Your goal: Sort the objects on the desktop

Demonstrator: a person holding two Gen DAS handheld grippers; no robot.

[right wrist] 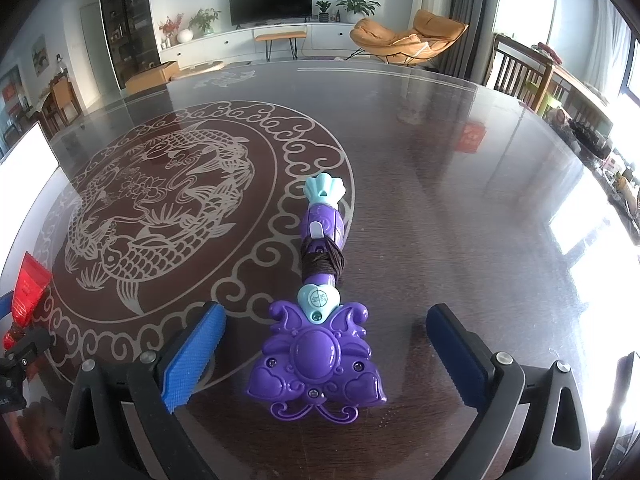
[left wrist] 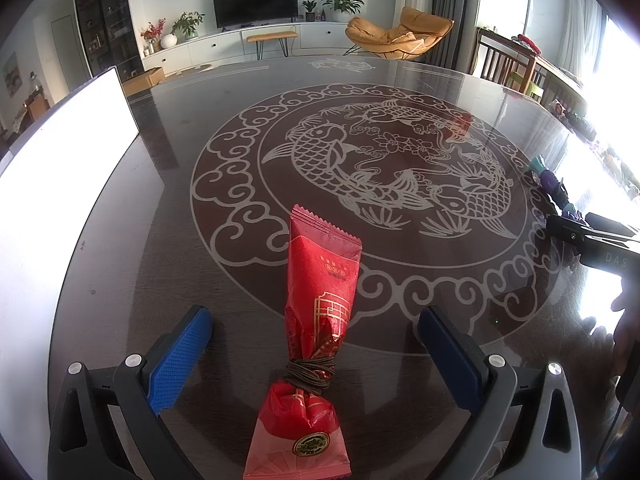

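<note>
A red snack packet [left wrist: 320,304], tied round its waist with a brown band [left wrist: 309,376], lies on the dark glass table between the fingers of my open left gripper [left wrist: 316,344]. A purple and teal toy wand [right wrist: 320,304], wound with a brown band [right wrist: 322,261], lies between the fingers of my open right gripper [right wrist: 326,344]. Neither gripper touches its object. The wand [left wrist: 550,184] and the right gripper show at the right edge of the left wrist view. The red packet [right wrist: 30,292] shows at the left edge of the right wrist view.
The table [left wrist: 400,92] bears an etched carp and cloud medallion. A bright white panel [left wrist: 68,140] stands at its left edge. Beyond the far edge are a TV unit, an orange lounge chair [left wrist: 400,34] and wooden chairs [right wrist: 524,68] at the right.
</note>
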